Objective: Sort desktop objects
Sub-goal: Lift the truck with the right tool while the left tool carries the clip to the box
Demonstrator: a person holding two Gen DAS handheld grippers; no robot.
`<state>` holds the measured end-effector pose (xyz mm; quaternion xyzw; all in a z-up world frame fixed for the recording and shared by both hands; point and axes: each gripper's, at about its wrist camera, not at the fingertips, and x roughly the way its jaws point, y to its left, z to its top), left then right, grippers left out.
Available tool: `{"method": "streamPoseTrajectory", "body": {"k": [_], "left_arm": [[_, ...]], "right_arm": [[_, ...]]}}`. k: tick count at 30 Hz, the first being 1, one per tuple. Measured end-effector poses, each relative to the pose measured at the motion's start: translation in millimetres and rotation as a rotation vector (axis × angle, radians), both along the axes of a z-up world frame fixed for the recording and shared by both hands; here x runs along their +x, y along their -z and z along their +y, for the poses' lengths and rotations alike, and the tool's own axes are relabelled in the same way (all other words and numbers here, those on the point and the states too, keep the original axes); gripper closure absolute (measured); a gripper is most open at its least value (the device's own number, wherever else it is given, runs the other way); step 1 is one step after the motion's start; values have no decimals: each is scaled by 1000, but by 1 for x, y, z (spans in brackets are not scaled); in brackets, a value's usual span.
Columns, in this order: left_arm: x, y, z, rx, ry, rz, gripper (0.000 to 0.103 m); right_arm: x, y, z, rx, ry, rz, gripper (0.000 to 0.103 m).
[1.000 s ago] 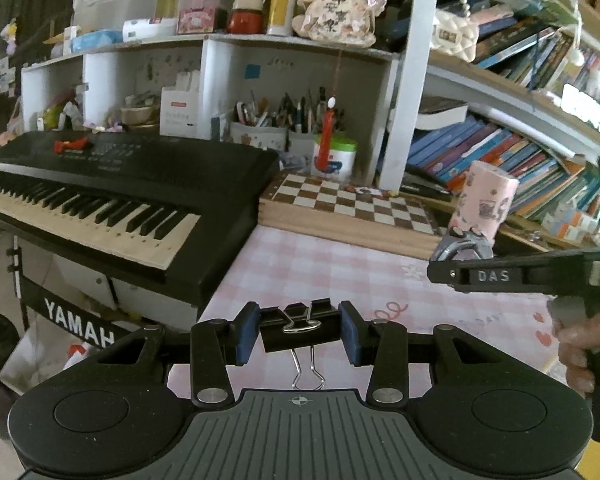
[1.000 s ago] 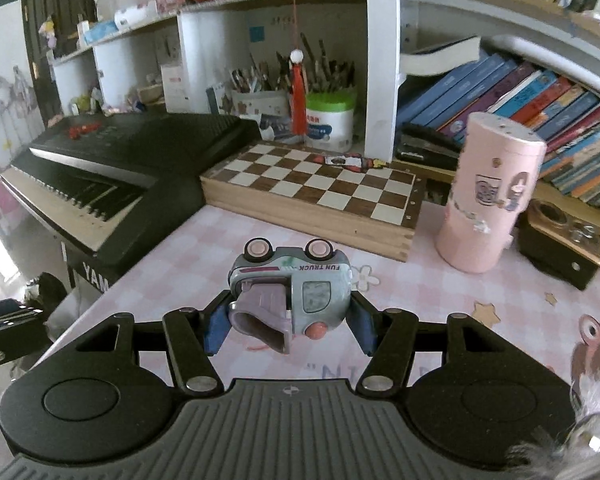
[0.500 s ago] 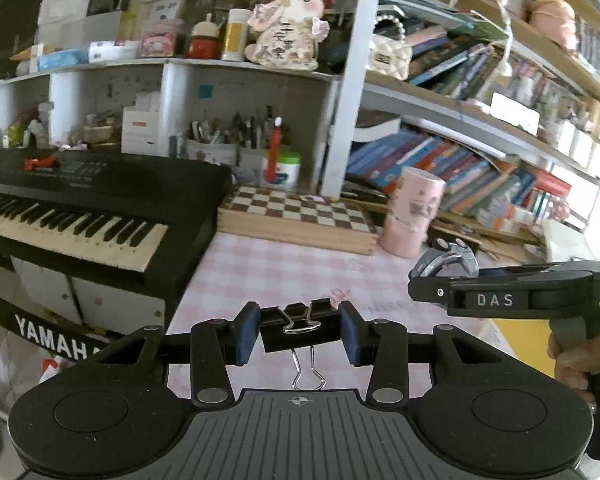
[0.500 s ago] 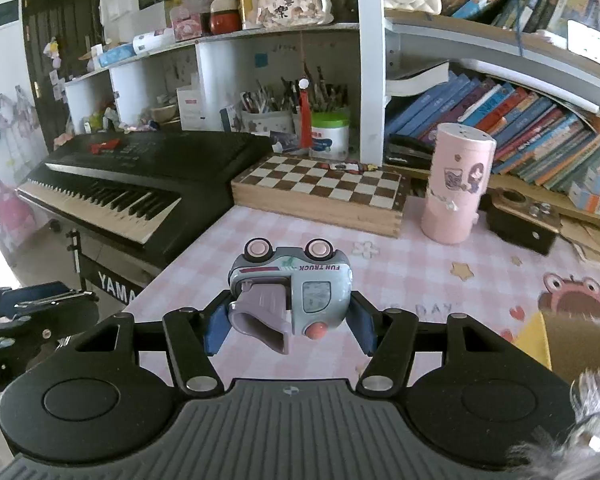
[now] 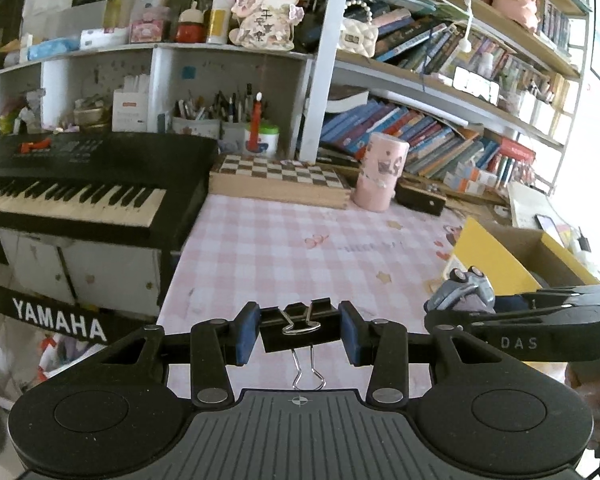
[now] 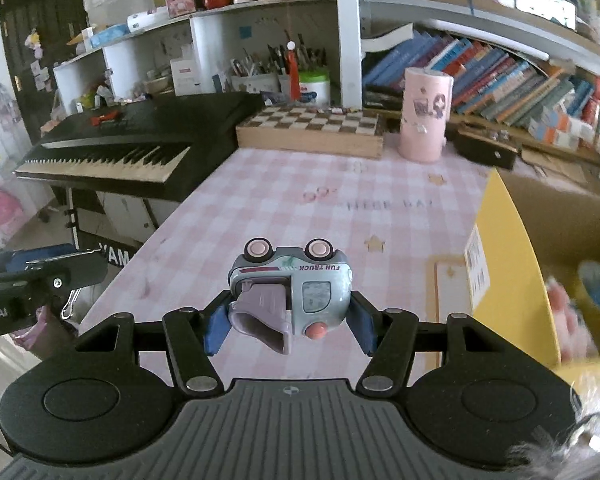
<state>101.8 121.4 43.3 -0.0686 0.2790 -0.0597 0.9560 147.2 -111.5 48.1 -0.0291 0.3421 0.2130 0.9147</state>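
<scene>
Above the pink checked tablecloth (image 5: 284, 248), the left gripper (image 5: 299, 332) is holding a black binder clip (image 5: 300, 330) between its blue pads, with the jaws nearly closed on the clip body and the wire handles hanging down toward the camera. The right gripper (image 6: 290, 322) is gripping a small toy truck (image 6: 290, 284) lying upside down, wheels up, pressed between its pads with the jaws partly open. The yellow cardboard box (image 6: 512, 272) is standing just to the right of the truck. Compared with one second ago, both grippers are now farther from the chessboard (image 6: 312, 128) and the pink canister (image 6: 424, 116), and the box, not visible before, is appearing in both views.
</scene>
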Motion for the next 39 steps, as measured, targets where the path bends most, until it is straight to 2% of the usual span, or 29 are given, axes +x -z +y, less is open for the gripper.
{"method": "streamPoseTrajectory", "body": {"k": [9,17,24,39], "left_arm": [[-44,4,-1,17,53,25,62],[-63,11,-9,22,125,61,62],[-68,15,-28,20,217,82,62],[-72,16,-89,42,427,78,62]], "right_arm": [[-64,11,-3,1,39,34,45],[-109,27,-14,4,114,103,45],[-131,26,-22,-21,145,115,45],[-164,28,-80,-3,345,123,45]]}}
